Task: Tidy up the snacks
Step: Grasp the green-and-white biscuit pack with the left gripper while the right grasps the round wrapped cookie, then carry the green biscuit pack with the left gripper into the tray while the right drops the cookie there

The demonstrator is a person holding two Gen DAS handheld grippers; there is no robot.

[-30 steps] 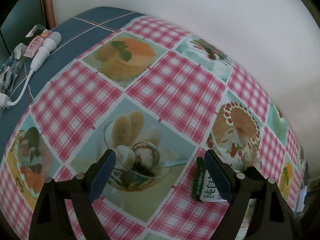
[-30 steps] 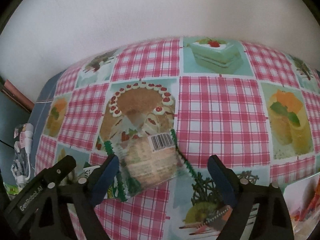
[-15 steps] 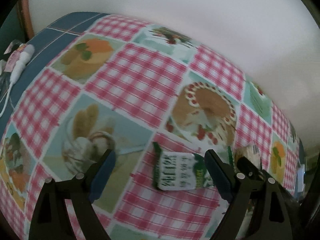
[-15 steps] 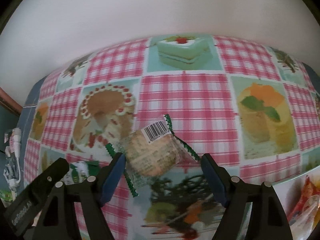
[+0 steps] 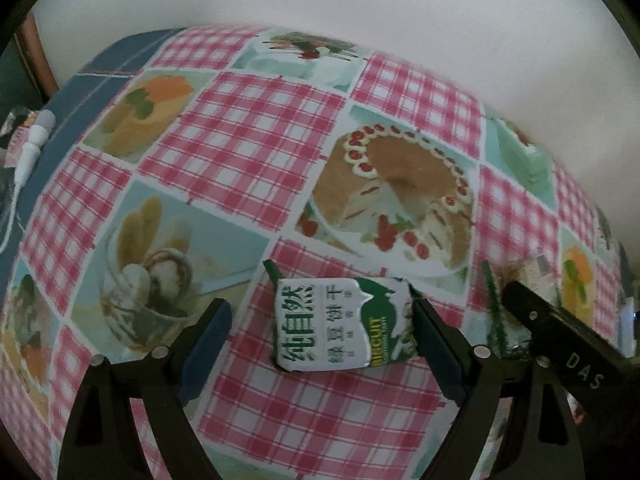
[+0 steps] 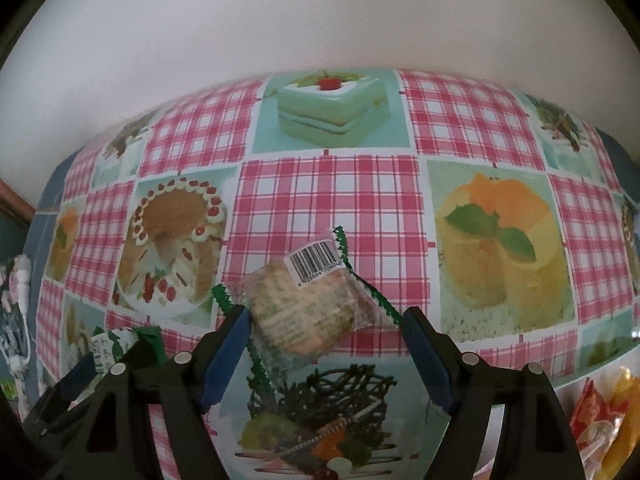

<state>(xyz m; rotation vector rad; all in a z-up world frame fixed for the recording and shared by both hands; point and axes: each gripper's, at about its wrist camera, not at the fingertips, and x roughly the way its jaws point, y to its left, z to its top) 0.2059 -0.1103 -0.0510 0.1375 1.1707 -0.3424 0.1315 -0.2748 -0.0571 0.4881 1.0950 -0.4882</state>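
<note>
I hold the left gripper low over the tablecloth, jaws spread wide. The green-and-white biscuit packet lies flat on a pink gingham square, betw. the two blue pads; its right end sits at or against the right-hand pad, contact not confirmable, while the left-hand pad stands apart from it. Nothing is clamped. Right of that packet, the black finger of the other tool crosses the lower-right corner of the left wrist view, w/ a clear wrapper partly hidden behind it. I hold the right gripper likewise spread wide, gripping nothing. The clear-wrapped round pastry, green serrated seals at both ends and barcode label facing up, lies tilted on the cloth betw. the pads; its lower-left edge is at the left-hand pad, and the right-hand pad is near but apart. In the right wrist view the biscuit packet shows at lower left, partly behind the left tool's finger. Orange-and-yellow snack bags lie at the lower-right edge, off the patterned cloth. A white cabled device rests on the blue strip at far left.
</note>
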